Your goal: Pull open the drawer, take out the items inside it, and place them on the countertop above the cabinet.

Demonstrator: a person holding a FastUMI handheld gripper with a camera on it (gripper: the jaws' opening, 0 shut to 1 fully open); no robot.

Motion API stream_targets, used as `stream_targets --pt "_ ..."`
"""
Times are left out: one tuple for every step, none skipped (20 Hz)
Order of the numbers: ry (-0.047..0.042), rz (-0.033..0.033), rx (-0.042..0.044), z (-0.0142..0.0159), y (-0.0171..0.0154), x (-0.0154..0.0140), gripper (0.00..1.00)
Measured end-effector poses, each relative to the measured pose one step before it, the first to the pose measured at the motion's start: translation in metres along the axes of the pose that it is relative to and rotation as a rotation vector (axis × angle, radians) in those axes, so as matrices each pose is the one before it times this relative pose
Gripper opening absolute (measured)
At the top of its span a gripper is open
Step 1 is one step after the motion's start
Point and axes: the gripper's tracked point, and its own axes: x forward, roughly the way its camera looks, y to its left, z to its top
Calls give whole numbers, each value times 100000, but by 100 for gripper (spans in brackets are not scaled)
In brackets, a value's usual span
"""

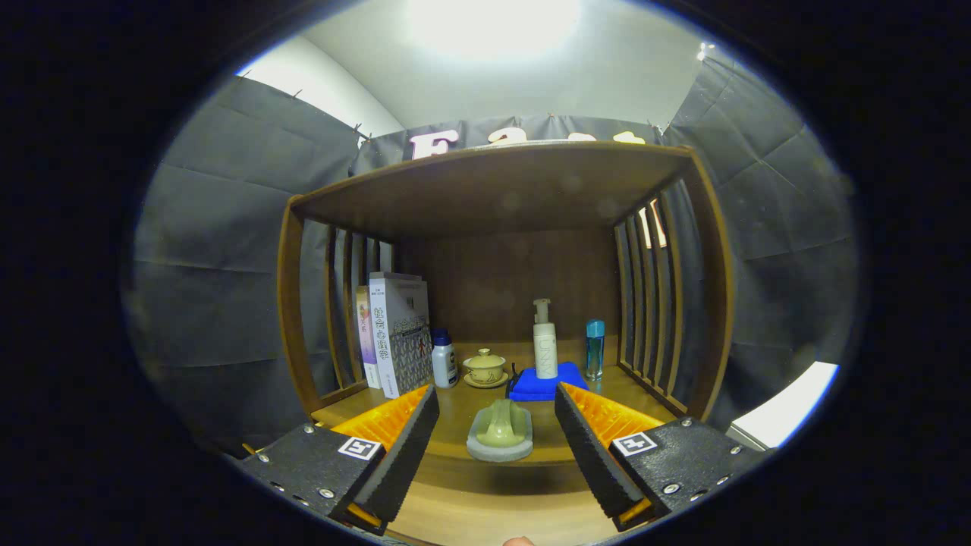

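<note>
Jaws wide apart, gripper point(497, 432) empty, facing the countertop point(455, 413) by a soap dish point(500, 432). Likely between items; next, reach into the drawer.

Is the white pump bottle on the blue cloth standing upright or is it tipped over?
Upright. The white pump bottle stands on the blue cloth, pump head on top, beyond the open hand-held gripper, whose fingers hold nothing.

cabinet point(493, 189): brown wood, smooth; countertop point(455, 413): lighter wood, slight sheen; cloth point(542, 383): blue, matt
</note>
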Motion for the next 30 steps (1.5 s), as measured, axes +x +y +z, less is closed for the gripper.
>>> stream_targets --pt "-1463 -733 385 -219 -110 -1071 95" --pt "-913 -682 619 -410 -93 -1150 95" --pt "-341 -688 1233 -511 -93 -1022 95" --pt "66 92 1513 -700 58 -940 95" --pt "1057 -13 1434 -783 101 -950 95" --pt "1665 129 1166 -1107 121 -931 95" --pt "1188 242 624 -800 181 -831 95" --pt "430 286 -1003 -747 154 -549 95" --pt "26 -385 -2336 -632 -30 -461 95" --pt "305 -4 -2306 -805 70 -479 95" --pt "994 1022 -1287 -885 364 -631 95" --pt "1235 1001 -32 -921 505 -569 95" --pt "1125 810 467 -765 343 -624 95" --pt "459 -514 -17 -715 43 -462 95" --pt "734 -837 -360 -742 -58 -572 95" --pt "792 438 123 -882 408 -609 95" --pt "931 1054 157 -899 492 -578 95" --pt "1444 924 -411 -1065 388 -492 95" --pt "1572 1044 -1349 -989 422 -229 95" --pt "1653 989 -1847 -936 264 56 95" --pt "1680 614 -1671 -752 191 251 95" --pt "1473 107 -1020 -730 69 423 95" --pt "1166 -163 -402 -460 -74 490 95" --pt "1287 -816 -392 -364 -378 712 95" --pt "853 -806 -201 -379 -302 457 96" --pt "620 -928 -297 -253 -219 480 96" --pt "238 -1391 204 -214 -212 -89 96" --pt "-1329 -421 -1109 -55 126 310 96" --pt "-480 -383 -1395 82 104 37 94" --pt "-157 -836 -141 -141 0 -60 93"
